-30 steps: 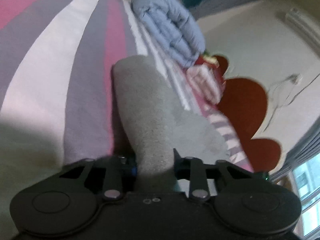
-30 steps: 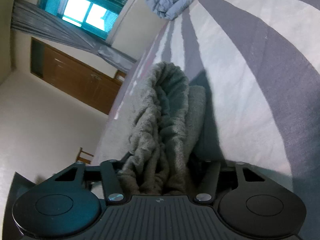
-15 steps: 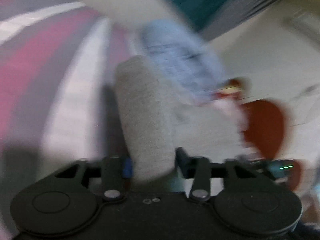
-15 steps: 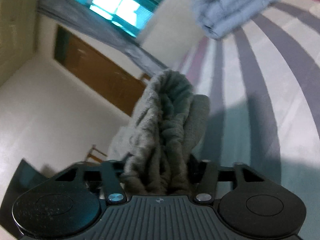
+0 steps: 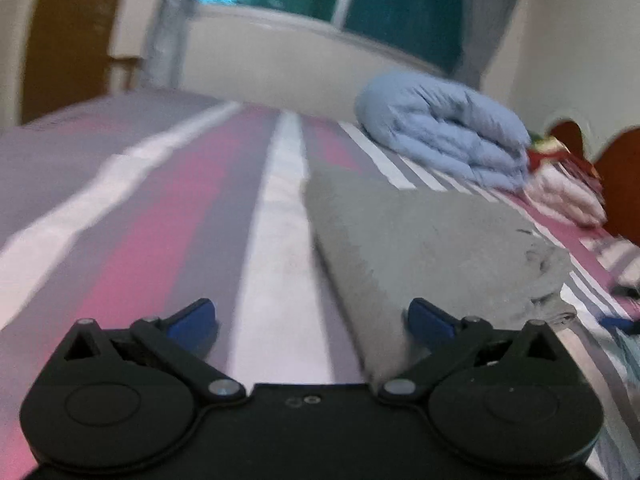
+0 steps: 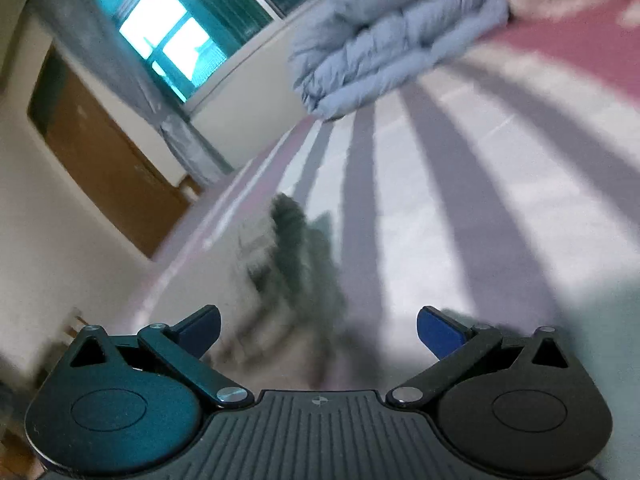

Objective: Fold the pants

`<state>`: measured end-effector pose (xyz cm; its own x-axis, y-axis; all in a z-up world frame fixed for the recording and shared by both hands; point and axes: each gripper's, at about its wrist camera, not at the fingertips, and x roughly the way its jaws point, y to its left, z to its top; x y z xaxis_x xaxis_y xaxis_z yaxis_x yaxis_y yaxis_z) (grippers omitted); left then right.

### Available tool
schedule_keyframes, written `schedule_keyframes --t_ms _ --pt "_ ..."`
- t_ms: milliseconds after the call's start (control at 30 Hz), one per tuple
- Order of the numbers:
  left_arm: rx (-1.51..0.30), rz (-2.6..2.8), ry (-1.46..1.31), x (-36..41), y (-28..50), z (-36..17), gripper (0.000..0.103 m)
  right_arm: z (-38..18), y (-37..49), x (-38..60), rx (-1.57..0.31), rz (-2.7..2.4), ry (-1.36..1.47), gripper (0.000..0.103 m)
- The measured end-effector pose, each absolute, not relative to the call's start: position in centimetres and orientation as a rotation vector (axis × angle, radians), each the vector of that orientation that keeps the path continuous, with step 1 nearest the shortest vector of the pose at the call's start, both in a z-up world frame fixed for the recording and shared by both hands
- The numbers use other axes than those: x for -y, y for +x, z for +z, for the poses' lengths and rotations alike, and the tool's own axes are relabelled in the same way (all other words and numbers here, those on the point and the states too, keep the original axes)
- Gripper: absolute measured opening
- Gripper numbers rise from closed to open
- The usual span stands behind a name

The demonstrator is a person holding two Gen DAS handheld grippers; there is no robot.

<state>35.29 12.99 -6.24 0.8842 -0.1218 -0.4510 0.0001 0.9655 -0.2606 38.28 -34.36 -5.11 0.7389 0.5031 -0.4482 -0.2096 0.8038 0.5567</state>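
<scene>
Pants [image 5: 420,240], grey and fleecy, lie folded on striped bedspread [image 5: 168,216].

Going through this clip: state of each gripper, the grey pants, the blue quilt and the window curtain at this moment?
Left gripper: jaws opening, pads clear of the cloth.
Right gripper: jaws opening, nothing pinched.
Pants: folded, lying flat on the bed, released.
Quilt: folded in a bundle, on the bed behind the pants.
Curtain: drawn aside, window uncovered.
</scene>
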Motion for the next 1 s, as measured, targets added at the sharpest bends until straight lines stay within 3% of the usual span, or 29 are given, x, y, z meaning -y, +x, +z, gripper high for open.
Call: schedule_keyframes --t_ms 167,467,733,1000 --pt "-0.524 -0.032 -0.253 -12.4 27.7 -6.2 0.097 -4.6 28.8 33.1 -0.58 0.344 0.36 0.103" --pt "-0.393 -0.054 -0.163 -7.0 16.2 -2.6 0.097 -1.1 13.8 29.0 -0.382 0.313 0.239 0.103" --pt "-0.243 -0.073 -0.114 -3.2 8.4 -0.6 0.097 0.5 5.8 26.5 -0.317 0.279 0.222 0.103" --pt "-0.226 -0.082 -0.112 -2.2 4.4 0.1 0.097 1.1 1.8 23.9 -0.317 0.307 0.124 0.103"
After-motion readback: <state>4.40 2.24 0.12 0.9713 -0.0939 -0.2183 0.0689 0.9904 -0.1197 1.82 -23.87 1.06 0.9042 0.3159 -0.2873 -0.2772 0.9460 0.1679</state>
